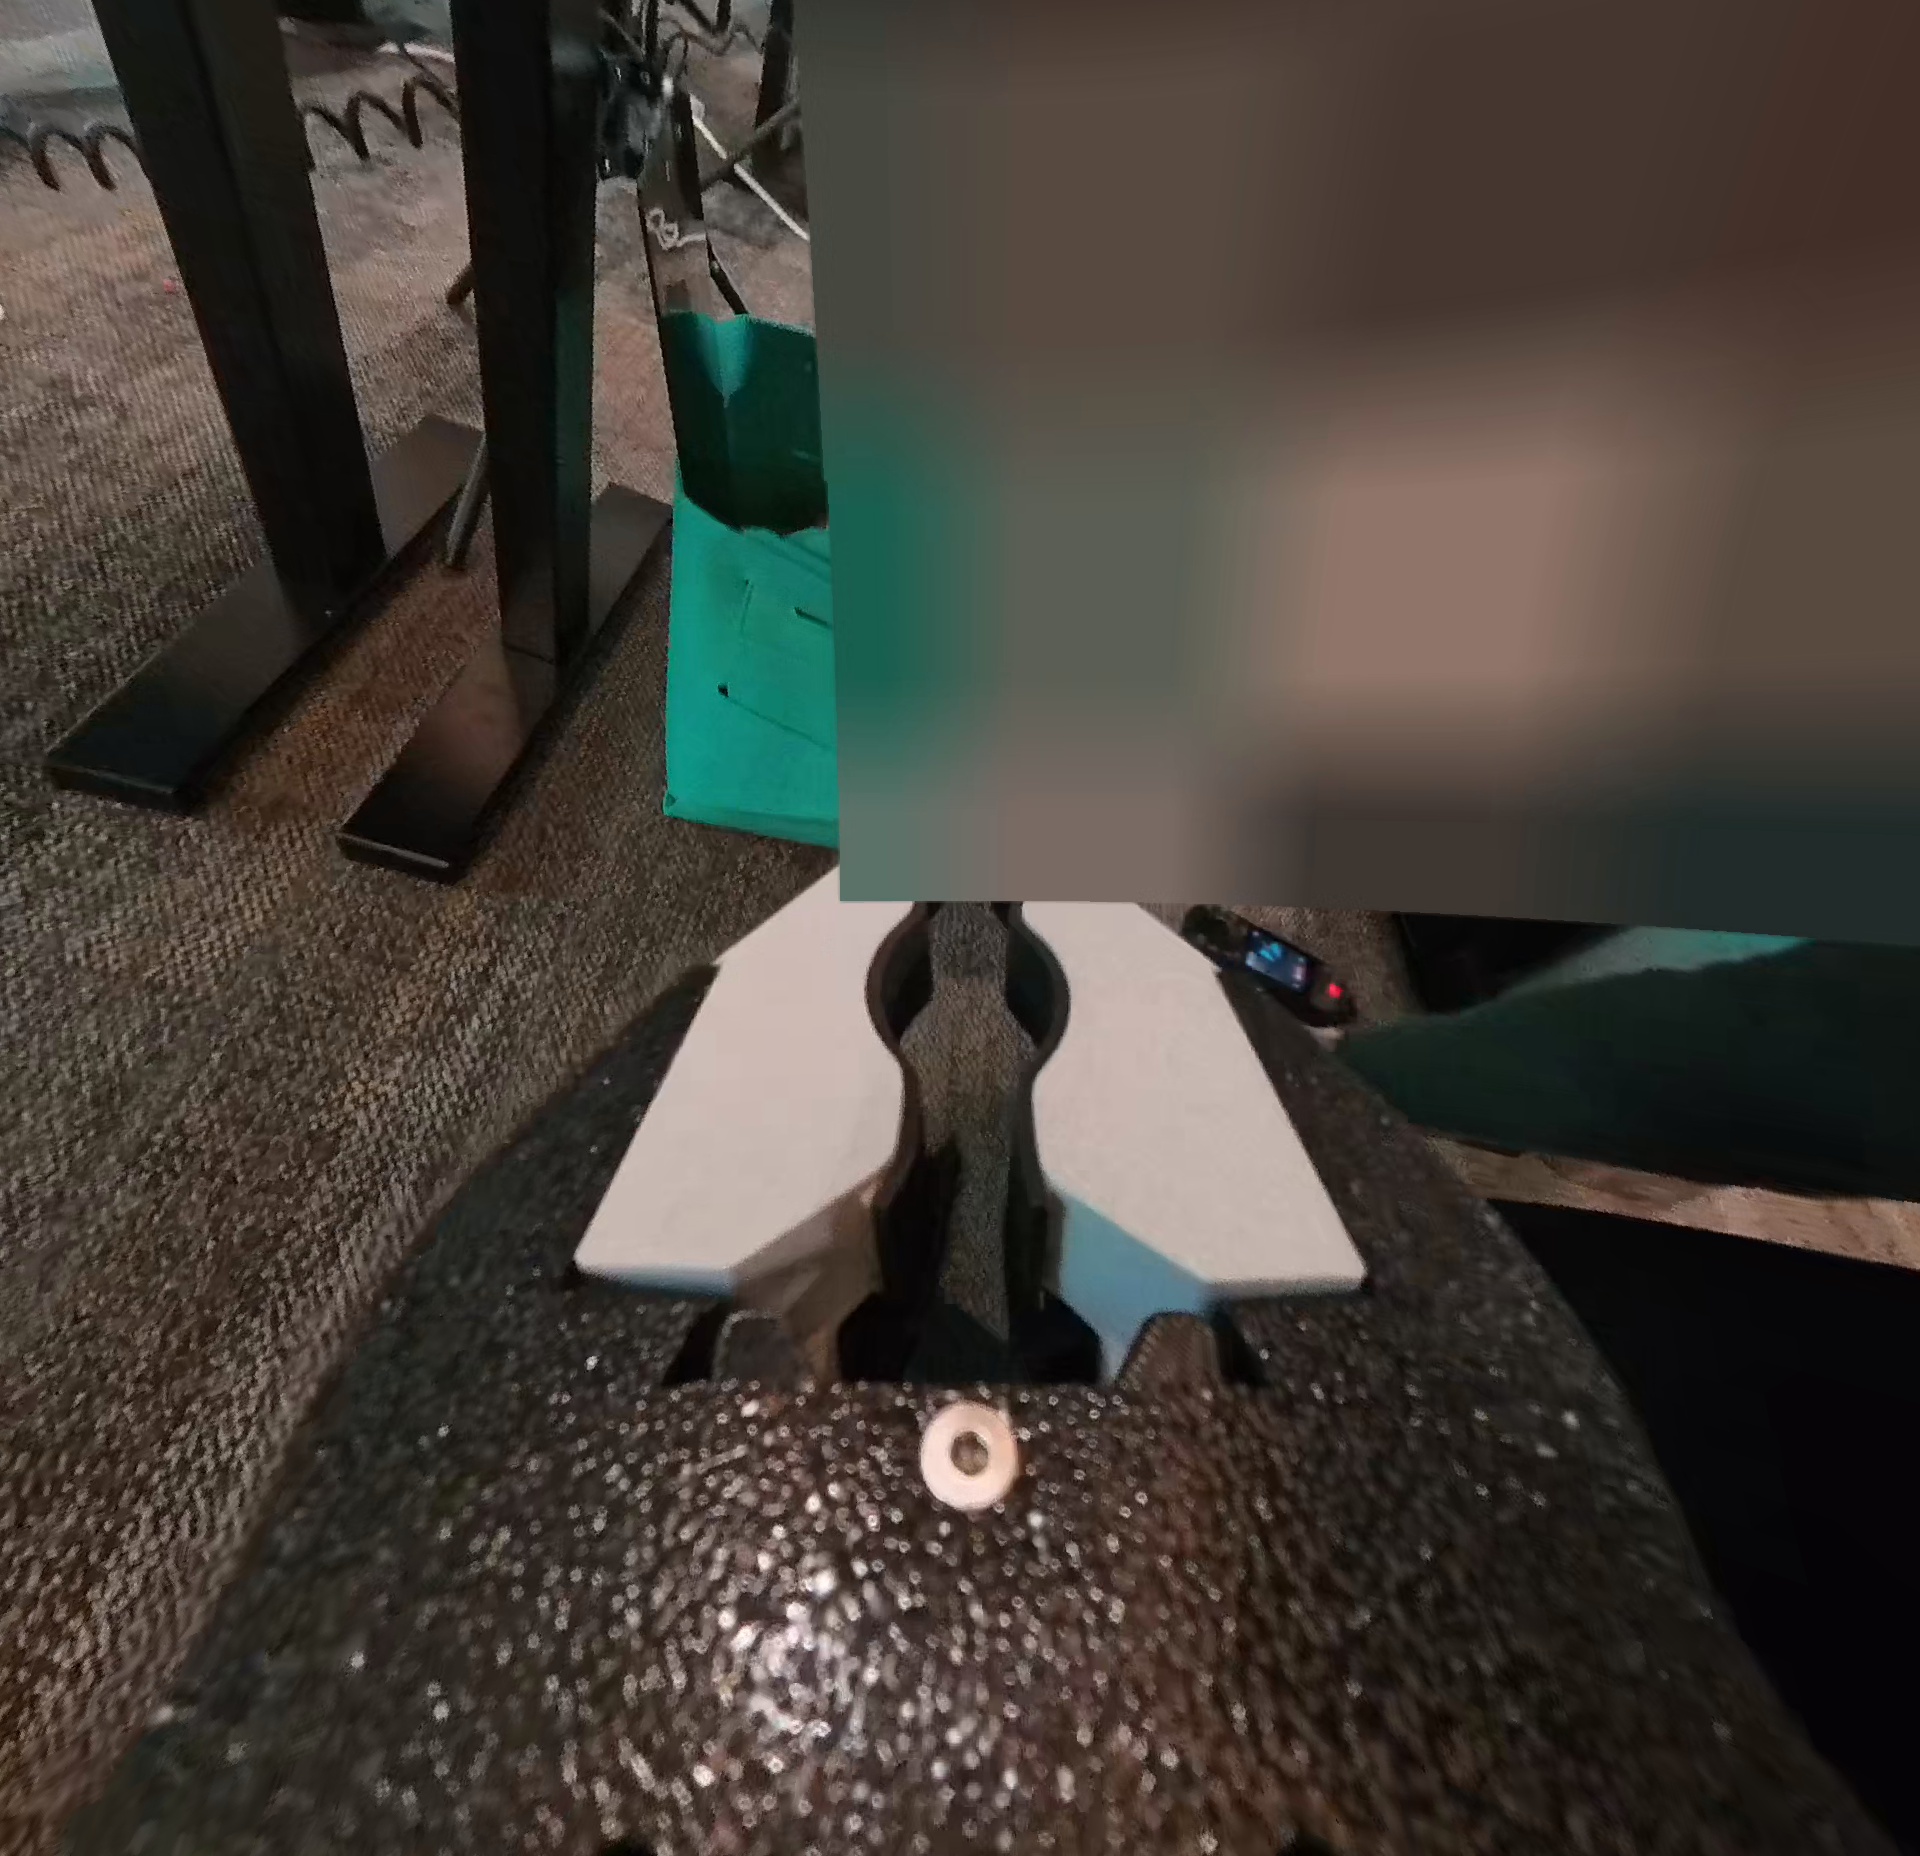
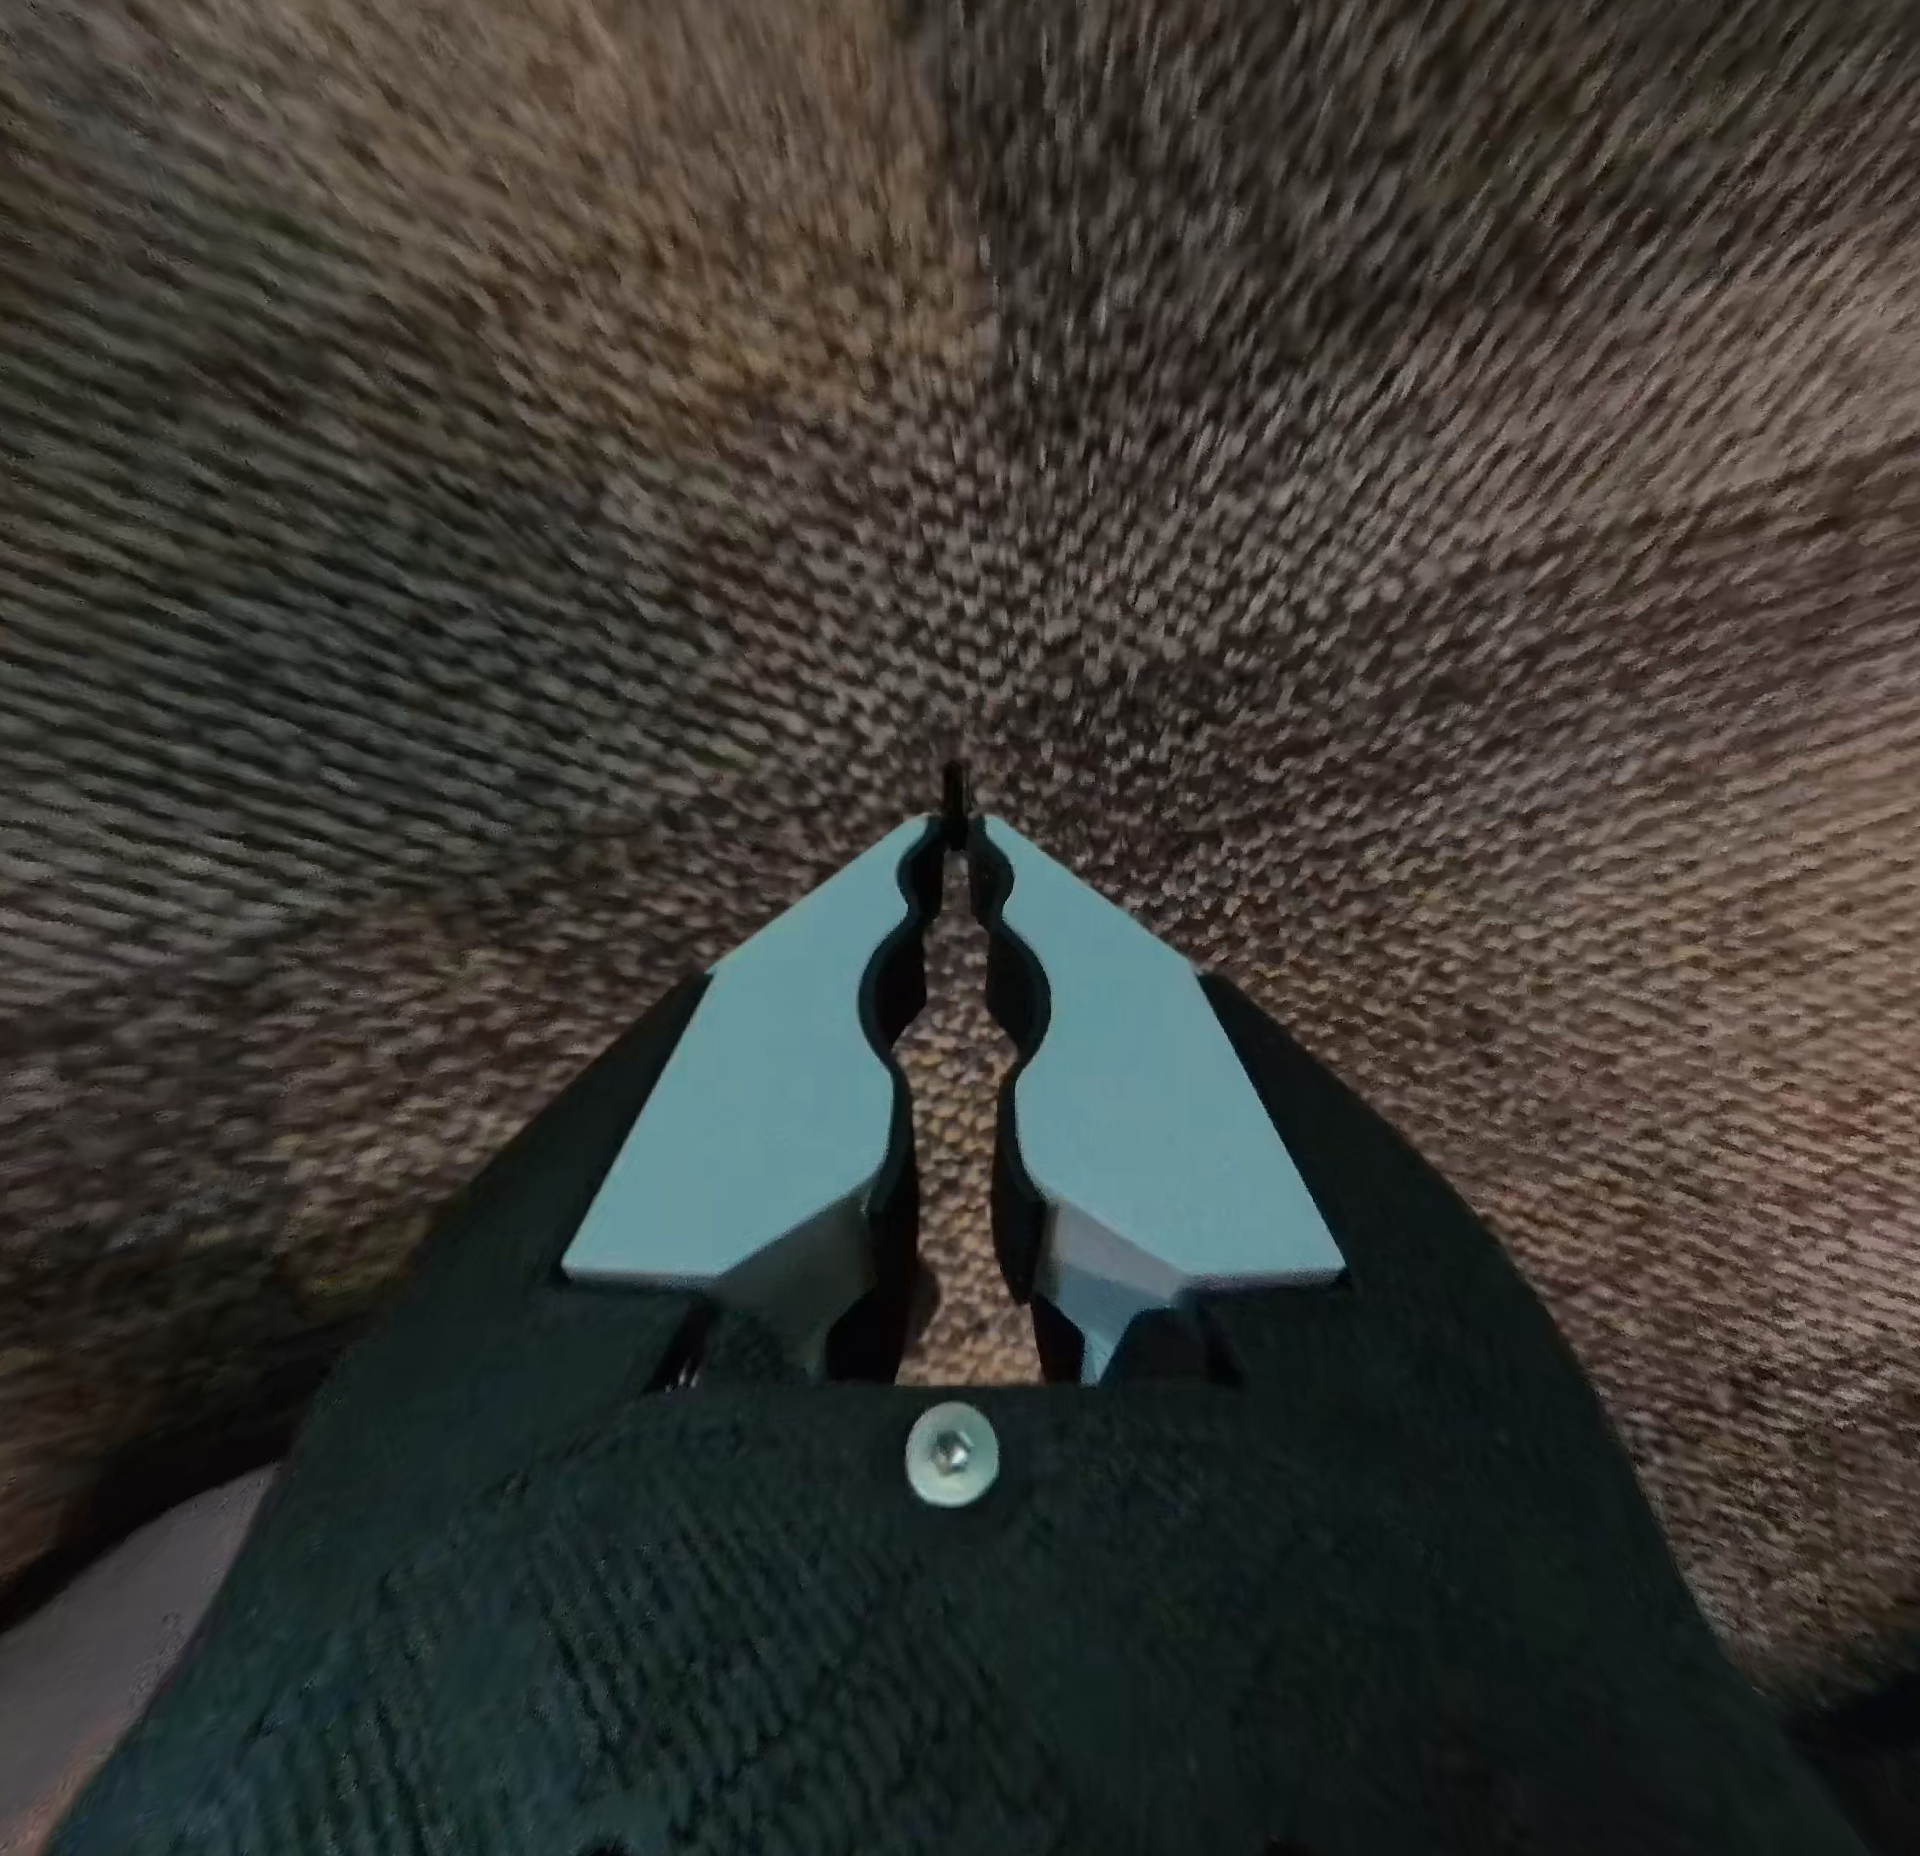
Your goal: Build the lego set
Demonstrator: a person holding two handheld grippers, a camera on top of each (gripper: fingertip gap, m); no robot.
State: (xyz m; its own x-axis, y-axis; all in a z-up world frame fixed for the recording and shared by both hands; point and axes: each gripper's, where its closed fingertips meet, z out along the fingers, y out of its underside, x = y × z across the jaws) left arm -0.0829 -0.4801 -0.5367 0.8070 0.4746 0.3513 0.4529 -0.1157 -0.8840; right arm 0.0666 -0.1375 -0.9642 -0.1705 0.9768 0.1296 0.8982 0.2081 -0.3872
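Observation:
In the right wrist view my right gripper (image 2: 956, 832) points down at brown carpet (image 2: 1039, 404). Its jaws are nearly closed and pinch a small, thin black piece (image 2: 953, 793) that sticks out just past the tips. The view is blurred by motion. In the left wrist view my left gripper (image 1: 966, 923) is held low over the carpet. Its grey fingers (image 1: 769, 1110) stand close together, but a blurred patch covers the tips. I cannot see anything between them. No other Lego parts show in either view.
Two black table legs with flat feet (image 1: 260, 663) (image 1: 520, 684) stand on the carpet (image 1: 208, 1079) at the left. A green bag (image 1: 748, 601) sits beside them. A small black device with a red light (image 1: 1278, 965), a dark green cushion (image 1: 1662, 1068) and a wooden edge (image 1: 1662, 1204) lie at the right. Spacing between my two grippers at the tips: around 55 cm.

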